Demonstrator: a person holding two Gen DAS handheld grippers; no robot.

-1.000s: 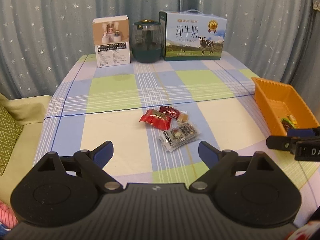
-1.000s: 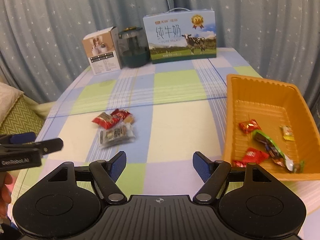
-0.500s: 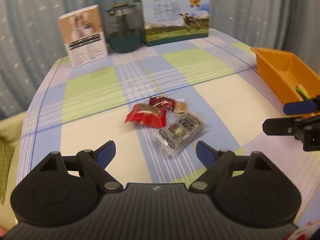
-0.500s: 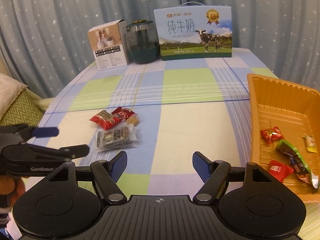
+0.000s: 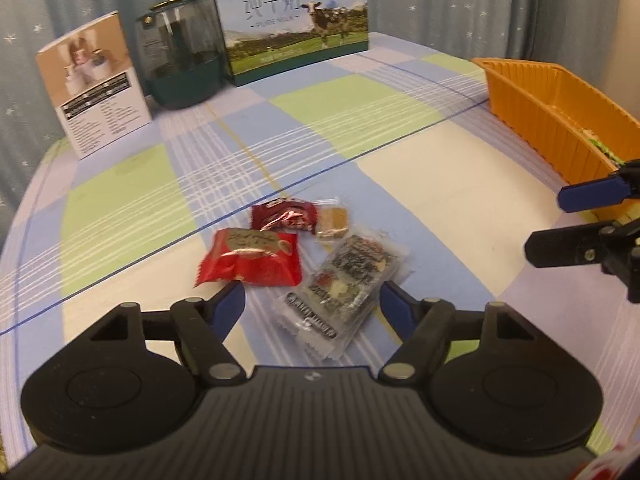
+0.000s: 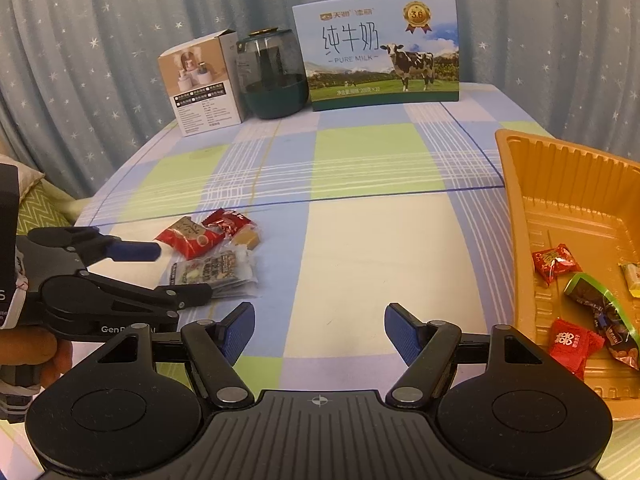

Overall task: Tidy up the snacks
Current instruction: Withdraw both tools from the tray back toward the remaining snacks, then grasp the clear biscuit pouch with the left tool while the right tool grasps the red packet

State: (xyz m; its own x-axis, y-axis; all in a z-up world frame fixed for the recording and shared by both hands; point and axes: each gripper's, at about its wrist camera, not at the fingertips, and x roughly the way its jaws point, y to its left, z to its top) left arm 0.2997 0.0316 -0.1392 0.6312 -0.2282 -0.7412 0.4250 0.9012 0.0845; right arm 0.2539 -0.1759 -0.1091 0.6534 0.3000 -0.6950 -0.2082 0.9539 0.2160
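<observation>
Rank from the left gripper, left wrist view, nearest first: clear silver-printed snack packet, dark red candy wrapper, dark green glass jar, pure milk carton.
1. Clear silver-printed snack packet, between the open left gripper fingers.
2. Dark red candy wrapper, just beyond.
3. Dark green glass jar, far left.
4. Pure milk carton, far centre, slightly farther.

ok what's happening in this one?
A person is sorting snacks with two handheld grippers. The left gripper is open, fingers straddling the clear packet in the loose pile on the table. The right gripper is open and empty beside the orange tray, which already holds several candies.
</observation>
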